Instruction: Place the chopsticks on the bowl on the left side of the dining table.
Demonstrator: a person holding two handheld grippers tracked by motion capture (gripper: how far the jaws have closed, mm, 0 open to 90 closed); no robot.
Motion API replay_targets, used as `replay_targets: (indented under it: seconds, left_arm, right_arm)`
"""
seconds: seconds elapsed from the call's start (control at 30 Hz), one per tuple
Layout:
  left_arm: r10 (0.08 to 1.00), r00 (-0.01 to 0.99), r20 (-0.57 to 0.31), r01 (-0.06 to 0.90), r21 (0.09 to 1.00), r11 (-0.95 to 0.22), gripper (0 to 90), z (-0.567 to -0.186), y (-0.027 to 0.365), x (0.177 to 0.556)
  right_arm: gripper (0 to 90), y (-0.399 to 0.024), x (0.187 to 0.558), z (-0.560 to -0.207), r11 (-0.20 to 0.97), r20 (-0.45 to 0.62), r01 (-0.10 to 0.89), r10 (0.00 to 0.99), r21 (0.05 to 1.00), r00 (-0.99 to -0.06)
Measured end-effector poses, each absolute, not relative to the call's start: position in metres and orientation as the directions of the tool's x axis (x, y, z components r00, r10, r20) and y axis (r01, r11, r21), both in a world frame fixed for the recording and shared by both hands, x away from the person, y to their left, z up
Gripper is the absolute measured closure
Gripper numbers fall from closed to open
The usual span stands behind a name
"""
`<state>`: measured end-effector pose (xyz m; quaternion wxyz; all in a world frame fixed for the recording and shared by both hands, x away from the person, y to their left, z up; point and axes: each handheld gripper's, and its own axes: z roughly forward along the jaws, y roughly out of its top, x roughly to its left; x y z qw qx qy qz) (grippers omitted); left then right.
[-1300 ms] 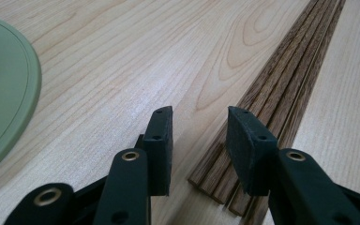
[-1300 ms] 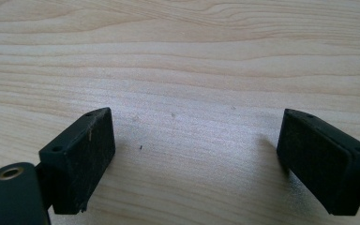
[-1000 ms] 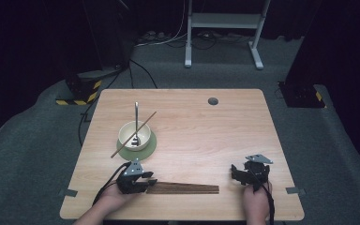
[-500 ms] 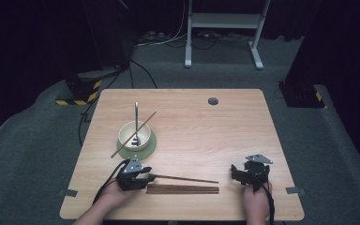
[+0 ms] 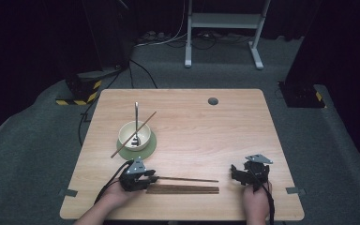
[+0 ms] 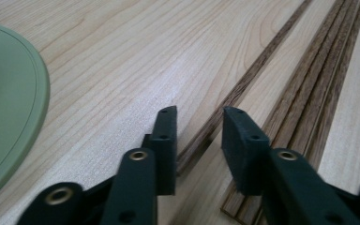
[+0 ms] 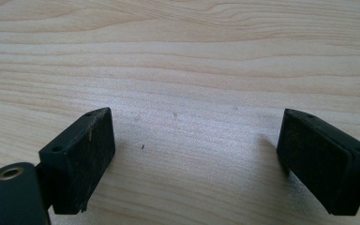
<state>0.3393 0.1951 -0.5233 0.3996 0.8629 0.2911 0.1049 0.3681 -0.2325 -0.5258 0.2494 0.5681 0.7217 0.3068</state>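
Left gripper [image 6: 199,136] closing around a single chopstick [image 6: 243,84]

Its jaws straddle the stick, pads not visibly pressing; the chopstick bundle [image 6: 318,79] lies just beside; the right gripper [image 7: 197,159] gapes empty.

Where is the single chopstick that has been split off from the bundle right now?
In the high view the single chopstick lies near the table's front edge, just behind the chopstick bundle, its left end between the left gripper's jaws.

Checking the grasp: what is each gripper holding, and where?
The left gripper straddles one thin dark wooden chopstick near its end, jaws closing; grip unconfirmed. The right gripper holds nothing.
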Motion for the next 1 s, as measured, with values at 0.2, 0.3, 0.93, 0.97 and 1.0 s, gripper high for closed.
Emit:
replay_targets:
  seconds: [0.2, 0.3, 0.93, 0.97, 1.0]
  left_arm:
    - [0.569, 0.821, -0.051, 0.411, 0.746, -0.525, 76.7, -0.523, 0.2, 0.338]
    - [0.56, 0.828, -0.038, 0.396, 0.747, -0.534, 80.3, -0.523, 0.202, 0.335]
    - [0.647, 0.763, -0.023, 0.438, 0.753, -0.49, 80.8, -0.524, 0.194, 0.335]
    - [0.645, 0.764, -0.019, 0.436, 0.753, -0.493, 81.7, -0.524, 0.194, 0.335]
    - [0.645, 0.764, -0.014, 0.432, 0.753, -0.497, 81.8, -0.524, 0.194, 0.335]
  right_arm:
    - [11.5, -0.233, 0.368, -0.526, 0.17, -0.013, 0.667, 0.972, 0.726, -0.234]
    - [11.5, -0.234, 0.368, -0.524, 0.184, -0.012, 0.679, 0.968, 0.711, -0.249]
    - [11.5, -0.232, 0.368, -0.526, 0.173, -0.009, 0.667, 0.97, 0.724, -0.242]
    - [11.5, -0.232, 0.368, -0.526, 0.173, -0.009, 0.667, 0.97, 0.724, -0.242]
    - [11.5, -0.232, 0.368, -0.526, 0.173, -0.009, 0.668, 0.97, 0.724, -0.242]
